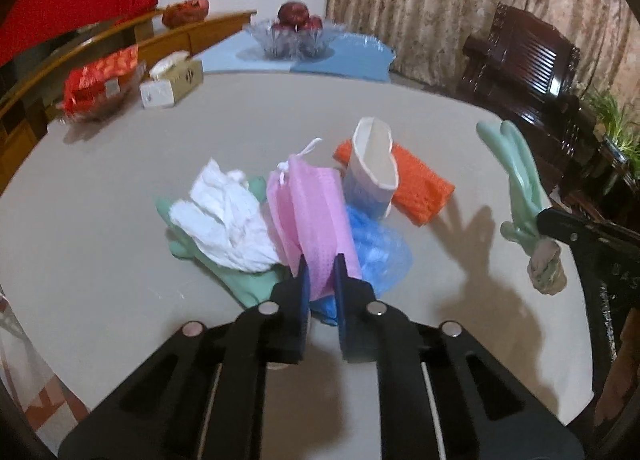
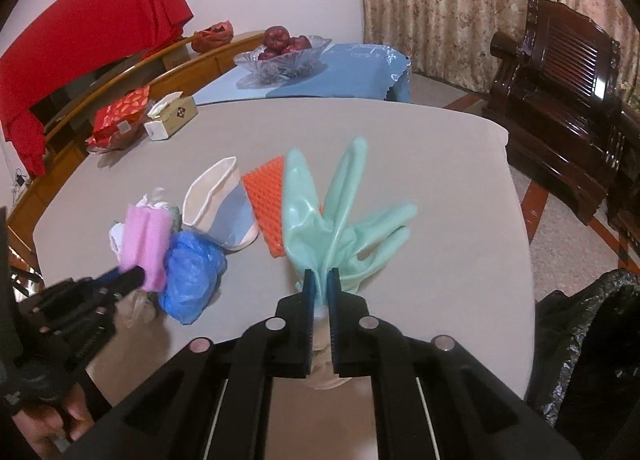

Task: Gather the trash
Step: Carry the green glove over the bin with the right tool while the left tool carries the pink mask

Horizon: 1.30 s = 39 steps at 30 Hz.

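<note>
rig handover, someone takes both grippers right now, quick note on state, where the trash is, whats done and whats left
Left gripper: shut on the pink mesh, at the near edge of the pile.
Right gripper: shut on a green glove, lifted clear of the table.
On the table: white tissue lying on a second green glove, blue bag, paper cup, orange mesh.
Black trash bag: beside the table, on the right gripper's side.
Done: two items gripped; none seen in the bag.
Left: drop both in the bag, then collect the other five.
</note>
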Each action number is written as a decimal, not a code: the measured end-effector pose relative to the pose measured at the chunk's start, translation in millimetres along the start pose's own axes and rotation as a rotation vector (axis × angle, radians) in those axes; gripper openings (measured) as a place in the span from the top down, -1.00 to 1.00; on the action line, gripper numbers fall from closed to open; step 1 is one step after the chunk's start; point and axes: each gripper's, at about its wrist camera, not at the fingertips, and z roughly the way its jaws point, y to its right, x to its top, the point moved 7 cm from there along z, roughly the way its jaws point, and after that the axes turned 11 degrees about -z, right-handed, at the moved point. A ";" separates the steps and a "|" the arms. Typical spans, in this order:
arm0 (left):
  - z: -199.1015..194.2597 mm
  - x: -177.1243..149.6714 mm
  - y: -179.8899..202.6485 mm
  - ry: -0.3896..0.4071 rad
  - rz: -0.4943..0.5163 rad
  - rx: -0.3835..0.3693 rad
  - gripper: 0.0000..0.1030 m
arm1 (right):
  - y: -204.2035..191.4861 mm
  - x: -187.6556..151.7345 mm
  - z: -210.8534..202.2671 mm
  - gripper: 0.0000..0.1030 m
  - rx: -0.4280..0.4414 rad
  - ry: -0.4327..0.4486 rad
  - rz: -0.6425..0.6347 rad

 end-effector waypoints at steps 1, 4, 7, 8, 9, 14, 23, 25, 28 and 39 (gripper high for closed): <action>-4.2 0.8 0.5 0.008 0.001 -0.001 0.83 | 0.4 0.0 -1.3 0.87 0.000 0.001 0.001; -23.9 4.6 0.7 0.046 0.006 -0.009 0.85 | 3.0 0.7 -8.5 0.87 -0.005 0.011 0.000; -42.7 6.9 2.0 0.070 0.005 -0.020 0.85 | 3.7 3.6 -19.5 0.87 -0.013 0.025 -0.008; -48.5 7.1 3.5 0.073 0.006 -0.023 0.85 | 4.3 4.9 -23.9 0.87 -0.015 0.031 -0.010; -53.2 6.8 5.3 0.070 0.005 -0.022 0.85 | 5.5 6.2 -29.9 0.87 -0.016 0.036 -0.010; -72.9 -0.4 23.8 0.060 0.008 -0.017 0.85 | 13.0 6.7 -58.6 0.87 -0.021 0.049 -0.013; -110.2 -26.4 99.7 0.051 0.064 -0.099 0.86 | 51.9 -10.8 -130.7 0.88 -0.073 0.079 -0.006; -118.3 -33.6 120.1 0.047 0.084 -0.120 0.86 | 65.7 -19.9 -146.5 0.88 -0.093 0.075 -0.006; -127.9 -44.9 152.1 0.039 0.112 -0.160 0.86 | 86.6 -32.5 -165.5 0.88 -0.131 0.068 -0.002; -135.7 -90.4 266.1 -0.009 0.206 -0.282 0.87 | 163.8 -84.0 -206.4 0.88 -0.236 0.025 0.034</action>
